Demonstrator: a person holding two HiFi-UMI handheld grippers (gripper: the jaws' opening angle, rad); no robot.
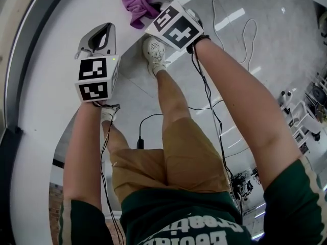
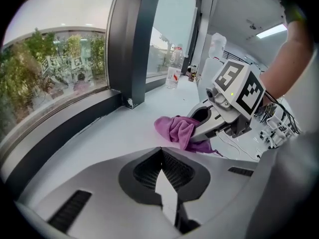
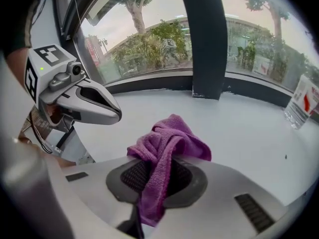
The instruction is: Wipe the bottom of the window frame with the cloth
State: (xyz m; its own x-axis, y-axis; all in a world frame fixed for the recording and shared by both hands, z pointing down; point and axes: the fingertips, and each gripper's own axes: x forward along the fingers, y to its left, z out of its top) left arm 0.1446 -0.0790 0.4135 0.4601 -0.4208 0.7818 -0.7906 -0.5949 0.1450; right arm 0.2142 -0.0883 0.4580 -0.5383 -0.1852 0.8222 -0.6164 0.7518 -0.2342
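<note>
A purple cloth [image 1: 137,5] rests bunched on the white sill [image 1: 46,121] at the far end of the head view. My right gripper [image 1: 155,5] is shut on it. In the right gripper view the cloth [image 3: 167,138] is pinched between the jaws and folds over the tip of my right gripper [image 3: 164,168]. My left gripper [image 1: 102,30] hovers over the sill to the left of the cloth, shut and empty. From the left gripper view, its tip [image 2: 162,156] points at the cloth [image 2: 174,129]. The dark bottom rail of the window frame [image 3: 149,83] runs along the sill's far edge.
A dark upright mullion [image 3: 205,44] stands on the bottom rail behind the cloth. A clear water bottle [image 3: 300,102] stands on the sill further along to the right. Below the sill edge are the person's legs, a white shoe [image 1: 155,52] and cables on the floor.
</note>
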